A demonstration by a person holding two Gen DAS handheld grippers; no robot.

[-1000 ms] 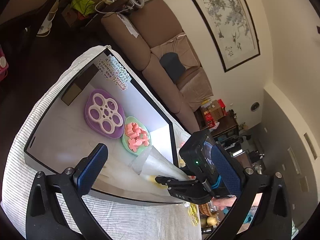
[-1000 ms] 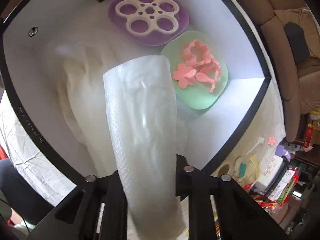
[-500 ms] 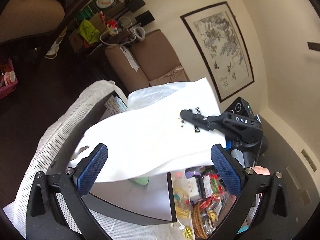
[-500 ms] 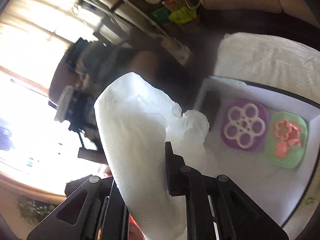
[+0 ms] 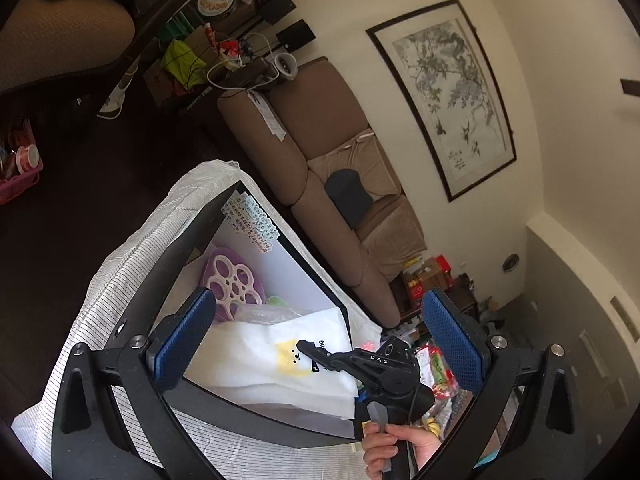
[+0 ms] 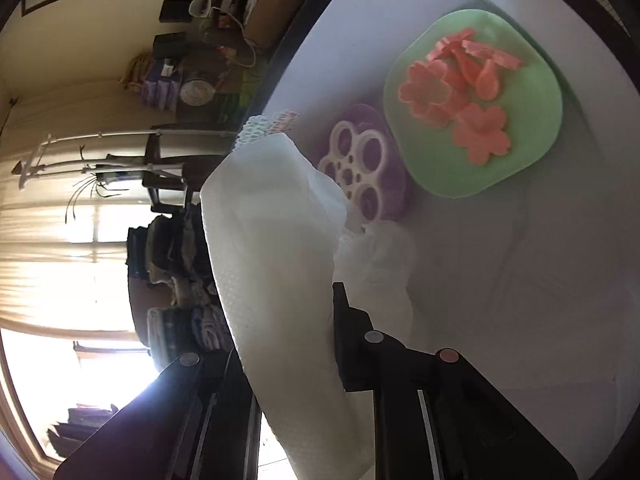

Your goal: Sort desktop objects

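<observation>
My right gripper (image 6: 288, 340) is shut on a white plastic bag (image 6: 276, 264), which bulges up between its fingers; its left finger is hidden behind the bag. In the left wrist view the right gripper (image 5: 308, 348) holds that bag (image 5: 256, 356), printed with a yellow cat, low over the near part of a black-rimmed white box (image 5: 188, 240). Inside the box lie a purple tray with a white flower mould (image 6: 364, 164) and a green plate (image 6: 472, 168) with pink flower-shaped pieces (image 6: 484, 136). My left gripper (image 5: 320, 340) stands open above the box's near edge, holding nothing.
The box rests on a striped white cloth (image 5: 120, 280). A sticker sheet (image 5: 250, 216) lies at the box's far end. Snack packets (image 5: 438, 368) crowd the table's right side. A hand (image 5: 396, 448) holds the right gripper. A brown sofa (image 5: 320, 152) stands behind.
The right gripper swung the bag up high above the box, then brought it back down low over the box with its wrist rolled. The left gripper drew back and tilted upward a little.
</observation>
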